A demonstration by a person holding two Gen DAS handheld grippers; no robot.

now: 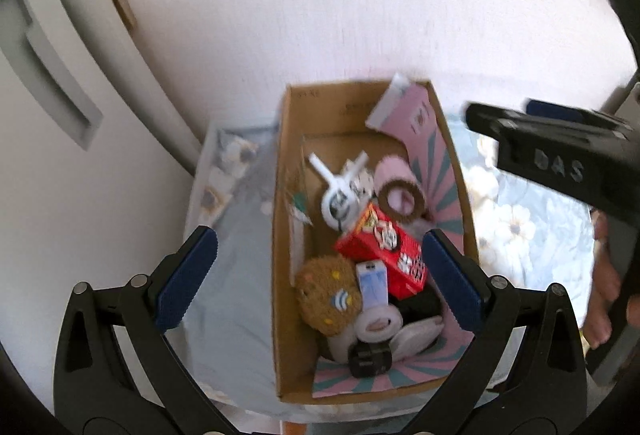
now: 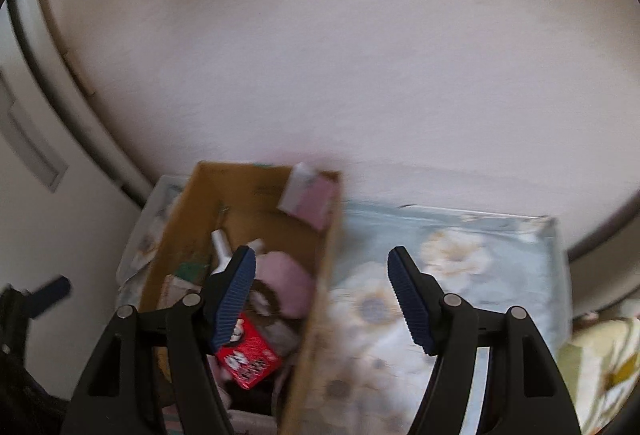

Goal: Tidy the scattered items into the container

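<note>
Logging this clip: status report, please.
Left gripper open, empty, above cardboard box. Right gripper open, empty. Red carton and other items in box. Nothing in the way.

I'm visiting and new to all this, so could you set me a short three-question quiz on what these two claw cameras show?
1. True or false: the left claw is open and holds nothing.
2. In the left camera view, which lies nearer the camera in the brown cardboard box: the red printed carton or the pink folded card?
3. Multiple choice: the floral blue cloth beside the box looks A) piled with items, B) bare, C) hidden.

Key: 1 true; 2 red printed carton; 3 B.
</note>
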